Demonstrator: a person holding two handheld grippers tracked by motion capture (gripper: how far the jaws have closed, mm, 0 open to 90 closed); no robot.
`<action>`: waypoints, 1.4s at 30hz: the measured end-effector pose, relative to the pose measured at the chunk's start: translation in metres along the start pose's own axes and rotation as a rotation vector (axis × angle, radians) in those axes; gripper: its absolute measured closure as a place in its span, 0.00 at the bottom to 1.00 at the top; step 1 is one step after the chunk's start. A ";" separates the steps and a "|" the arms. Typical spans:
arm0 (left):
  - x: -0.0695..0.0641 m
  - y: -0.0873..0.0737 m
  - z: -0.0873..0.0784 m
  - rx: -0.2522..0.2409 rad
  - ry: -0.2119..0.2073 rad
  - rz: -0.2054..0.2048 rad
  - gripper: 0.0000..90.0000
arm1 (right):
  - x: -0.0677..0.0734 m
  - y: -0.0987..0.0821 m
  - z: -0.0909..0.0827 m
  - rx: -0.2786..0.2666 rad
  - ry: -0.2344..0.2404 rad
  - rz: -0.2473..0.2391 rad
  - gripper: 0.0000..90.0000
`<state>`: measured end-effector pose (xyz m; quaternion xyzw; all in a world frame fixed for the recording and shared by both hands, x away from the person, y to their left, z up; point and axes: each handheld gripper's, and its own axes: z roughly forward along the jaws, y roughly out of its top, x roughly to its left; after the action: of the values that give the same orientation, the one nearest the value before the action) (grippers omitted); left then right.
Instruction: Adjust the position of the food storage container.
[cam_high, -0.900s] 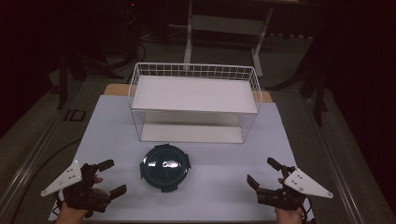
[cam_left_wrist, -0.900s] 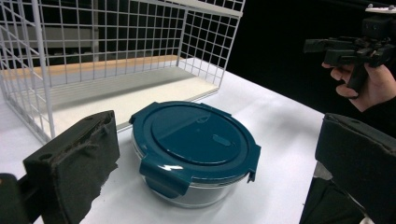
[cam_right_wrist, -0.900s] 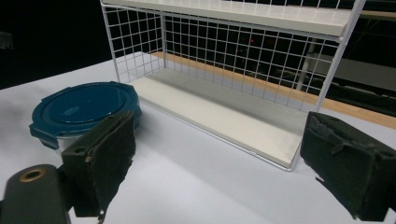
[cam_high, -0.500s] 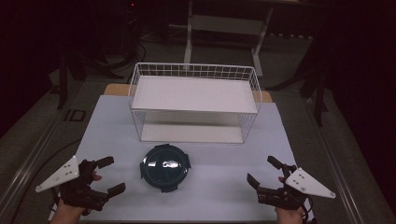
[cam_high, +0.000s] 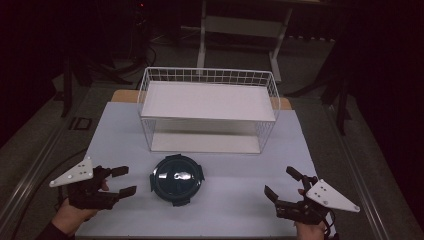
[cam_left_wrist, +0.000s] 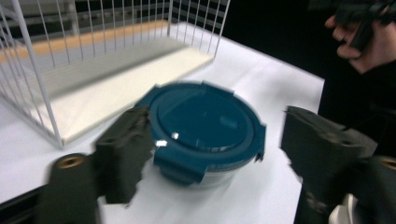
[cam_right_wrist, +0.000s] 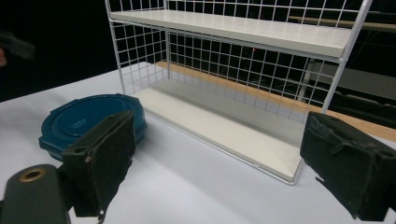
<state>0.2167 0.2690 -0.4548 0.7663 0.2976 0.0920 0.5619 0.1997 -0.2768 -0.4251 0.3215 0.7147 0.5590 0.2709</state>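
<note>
A round dark-blue lidded container (cam_high: 176, 180) sits on the white table top (cam_high: 235, 165), in front of a white wire rack (cam_high: 207, 107) with two shelves. My left gripper (cam_high: 125, 181) is at the near left, a short way left of the container, open and holding nothing. In the left gripper view its jaws (cam_left_wrist: 219, 154) frame the container (cam_left_wrist: 205, 126), apart from it. My right gripper (cam_high: 280, 182) is at the near right, open and bare, well clear of the container. Its own view (cam_right_wrist: 224, 158) looks at the rack (cam_right_wrist: 243, 70), with the container (cam_right_wrist: 79, 121) at the left.
The rack stands across the back half of the table, both shelves bare. A wooden strip (cam_high: 125, 96) runs behind it. Dark floor and stand legs surround the table. In the left gripper view the person's other hand (cam_left_wrist: 364, 46) is at the upper right.
My left gripper has shifted slightly forward, away from the near edge, and its view is blurred. The right gripper and the container have stayed put.
</note>
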 end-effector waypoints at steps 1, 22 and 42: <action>0.002 -0.002 0.002 0.011 -0.006 -0.004 0.40 | 0.000 0.000 0.000 0.001 0.001 0.000 0.11; 0.019 -0.033 0.049 0.348 0.077 -0.010 0.99 | 0.001 -0.004 0.003 0.019 0.025 0.009 0.11; 0.017 -0.019 0.064 0.353 0.066 0.014 1.00 | 0.001 -0.006 0.004 0.025 0.036 0.015 0.11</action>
<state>0.2544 0.2306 -0.4981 0.8517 0.3219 0.0673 0.4080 0.2016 -0.2744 -0.4318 0.3199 0.7242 0.5576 0.2496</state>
